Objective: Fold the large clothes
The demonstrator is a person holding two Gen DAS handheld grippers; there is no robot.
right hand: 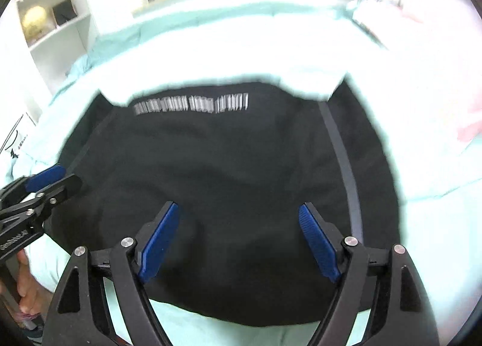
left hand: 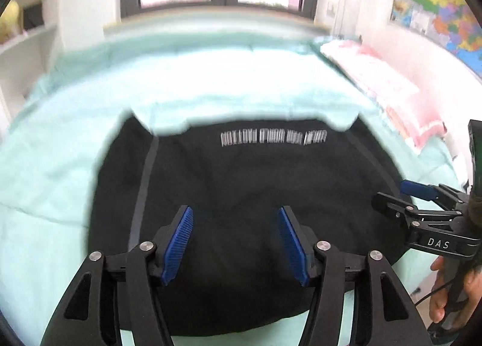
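We see our left gripper (left hand: 235,245) above the black garment (left hand: 241,195), jaws spread wide, holding nothing. The garment lies flat on the mint-green bed (left hand: 54,165). Our right gripper (right hand: 239,243) hovers likewise, jaws wide and empty.

Top (left hand: 241,195): matt black cloth, soft, grey seam strips, white print. Sheet (left hand: 60,150): pale mint cloth, lightly creased. Left gripper (left hand: 236,225) & right gripper (right hand: 239,219): matt black plastic, ribbed blue pads (left hand: 177,243), shiny metal pins.
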